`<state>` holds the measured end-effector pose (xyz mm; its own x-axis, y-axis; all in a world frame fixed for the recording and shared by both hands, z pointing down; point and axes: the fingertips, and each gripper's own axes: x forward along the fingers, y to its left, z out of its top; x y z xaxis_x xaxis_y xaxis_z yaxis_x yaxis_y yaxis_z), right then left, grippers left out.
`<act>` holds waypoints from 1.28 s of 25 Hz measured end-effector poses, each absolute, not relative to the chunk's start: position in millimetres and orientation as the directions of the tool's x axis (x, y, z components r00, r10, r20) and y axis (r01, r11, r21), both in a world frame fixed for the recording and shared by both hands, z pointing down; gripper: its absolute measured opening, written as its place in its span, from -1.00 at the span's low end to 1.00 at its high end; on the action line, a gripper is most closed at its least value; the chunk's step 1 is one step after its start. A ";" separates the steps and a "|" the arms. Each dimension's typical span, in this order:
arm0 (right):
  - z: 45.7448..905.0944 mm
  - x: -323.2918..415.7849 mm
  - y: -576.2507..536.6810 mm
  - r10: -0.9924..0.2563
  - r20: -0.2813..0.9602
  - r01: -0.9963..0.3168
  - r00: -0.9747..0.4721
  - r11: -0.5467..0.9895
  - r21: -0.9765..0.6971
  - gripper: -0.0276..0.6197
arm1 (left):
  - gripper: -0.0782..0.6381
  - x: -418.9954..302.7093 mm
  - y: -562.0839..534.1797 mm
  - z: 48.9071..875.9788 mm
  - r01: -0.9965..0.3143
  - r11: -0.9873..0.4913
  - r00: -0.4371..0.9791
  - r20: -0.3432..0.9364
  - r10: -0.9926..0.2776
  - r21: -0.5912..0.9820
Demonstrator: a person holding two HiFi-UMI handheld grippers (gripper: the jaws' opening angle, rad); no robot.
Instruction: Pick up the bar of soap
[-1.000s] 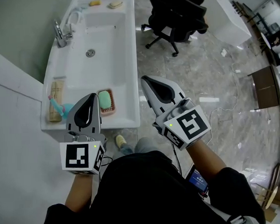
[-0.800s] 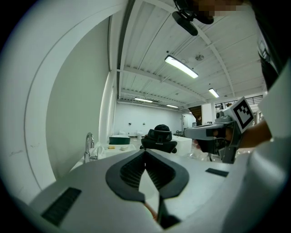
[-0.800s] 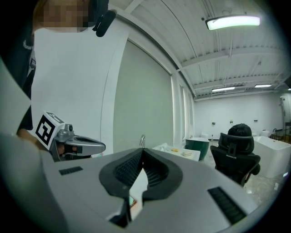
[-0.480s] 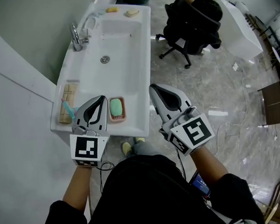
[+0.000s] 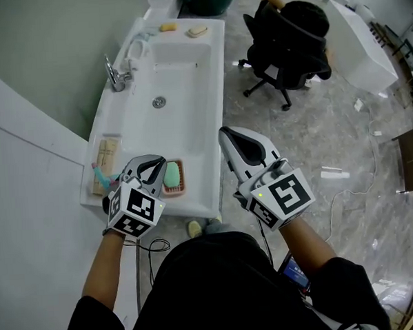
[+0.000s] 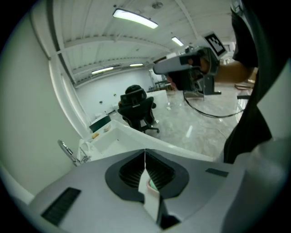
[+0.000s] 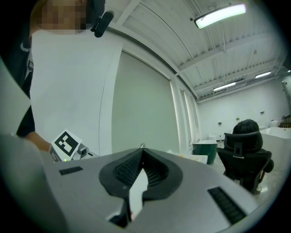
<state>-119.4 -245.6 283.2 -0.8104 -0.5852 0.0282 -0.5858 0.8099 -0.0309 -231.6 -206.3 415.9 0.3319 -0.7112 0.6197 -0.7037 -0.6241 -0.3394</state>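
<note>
Head view. White counter (image 5: 213, 98) with a sunken basin (image 5: 172, 94) runs from 6 toward 12 o'clock; tap (image 5: 117, 74) on its 9 o'clock side. The green bar of soap (image 5: 171, 174) lies in a pink soap dish (image 5: 182, 177) at the near end of the counter. The left gripper (image 5: 158, 162) is pitched down over that corner. Its jaw tips are just beside the soap, which sits at their 4 o'clock. Contact can't be judged from here. The right gripper (image 5: 224, 133) is off the counter edge at the soap's 3 o'clock, above the floor and well apart from the soap. Two smaller soaps (image 5: 197, 31) sit at the far end, with an office chair (image 5: 289, 32) at 1 o'clock.

Left gripper view. Jaws clenched, pads meeting along one seam with nothing between them. A sliver of green and pink shows through the gap below the seam, at 6 o'clock, so the soap lies under the jaws, not in them.

Right gripper view. Jaws clenched and empty, aimed level at a wall, with the chair at 3 o'clock.

Step in hand, as I judge it: the left gripper's approach, with the grasp not yet begun. The next move calls for parting the left jaws, setting them astride the bar's narrow width and lowering them into the dish before closing. The bar may be slick, so it could skid.
</note>
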 end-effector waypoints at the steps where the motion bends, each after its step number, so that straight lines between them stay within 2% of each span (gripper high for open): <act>1: 283.8 -119.2 -247.5 -0.582 0.026 -0.583 -0.813 0.812 -0.033 -0.90 | -0.76 -228.6 -206.6 422.8 -0.677 -0.651 0.328 0.651 -0.684 -0.343; 8: 281.6 -115.3 -261.5 -0.567 0.001 -0.567 -0.824 0.823 -0.040 -0.90 | -0.73 -219.3 -210.2 461.6 -0.611 -0.746 0.332 0.769 -0.547 -0.267; 13: 287.4 -105.5 -265.5 -0.572 -0.008 -0.570 -0.820 0.818 -0.077 -0.90 | -0.44 -216.9 -203.1 489.7 -0.545 -0.813 0.324 0.842 -0.431 -0.206; 17: 298.8 -98.8 -268.0 -0.583 -0.008 -0.579 -0.813 0.809 -0.102 -0.90 | -0.10 -212.6 -196.8 514.8 -0.490 -0.857 0.310 0.886 -0.344 -0.161; 19: 301.9 -93.8 -271.2 -0.586 -0.002 -0.583 -0.810 0.805 -0.109 -0.90 | -0.02 -210.2 -194.7 526.1 -0.476 -0.868 0.303 0.900 -0.315 -0.143; 32: 320.9 -85.4 -288.0 -0.594 0.031 -0.590 -0.804 0.791 -0.162 -0.90 | 0.12 -218.3 -190.2 582.9 -0.371 -0.923 0.207 0.959 -0.193 -0.106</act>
<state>-85.4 -288.0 320.9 -0.8042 -0.5936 0.0306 -0.5901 0.7910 -0.1617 -218.3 -190.2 582.9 0.2074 -0.1933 0.9590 -0.3712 -0.9225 -0.1057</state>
